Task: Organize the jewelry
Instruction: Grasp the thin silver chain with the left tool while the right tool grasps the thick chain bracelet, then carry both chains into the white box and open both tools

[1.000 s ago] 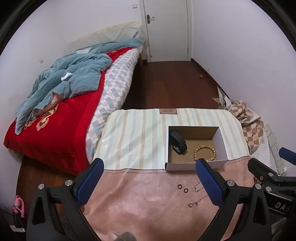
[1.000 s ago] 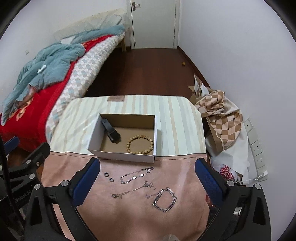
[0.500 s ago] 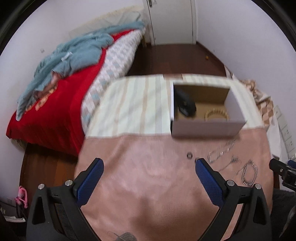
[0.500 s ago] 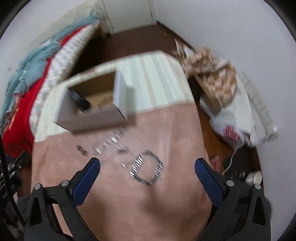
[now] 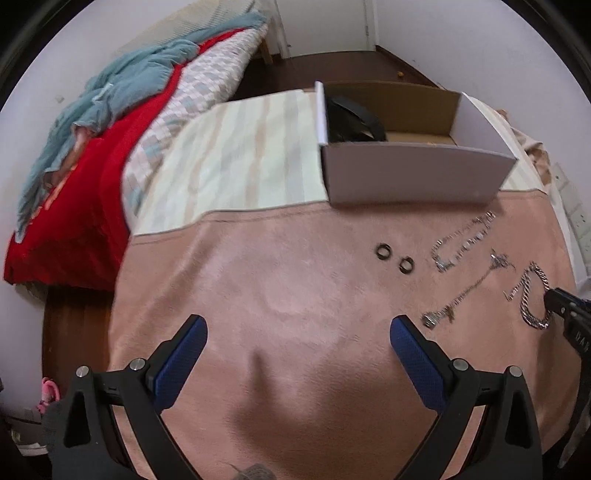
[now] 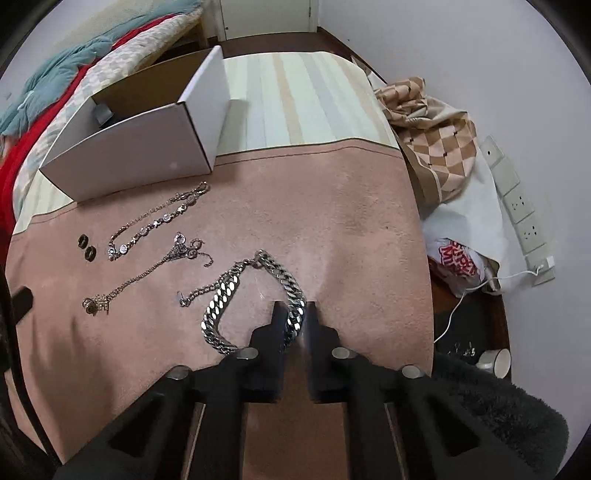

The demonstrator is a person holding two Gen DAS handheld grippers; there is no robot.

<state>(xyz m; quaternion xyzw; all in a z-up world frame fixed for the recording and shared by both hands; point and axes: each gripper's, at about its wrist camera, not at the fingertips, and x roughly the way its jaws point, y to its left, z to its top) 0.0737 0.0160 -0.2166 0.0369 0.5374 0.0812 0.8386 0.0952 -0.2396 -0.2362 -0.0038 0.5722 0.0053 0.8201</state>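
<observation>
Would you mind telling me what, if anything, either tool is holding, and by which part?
The right tool is shut on the chunky silver chain bracelet, pinching the links on its right side. The left tool is open and holds nothing.

A bed (image 5: 85, 177) with a red cover and a rumpled teal blanket (image 5: 122, 88) lies at far left, a white door (image 6: 266, 14) stands at the far wall, and at right a checkered cloth (image 6: 432, 144) sits near wall sockets (image 6: 517, 206).
</observation>
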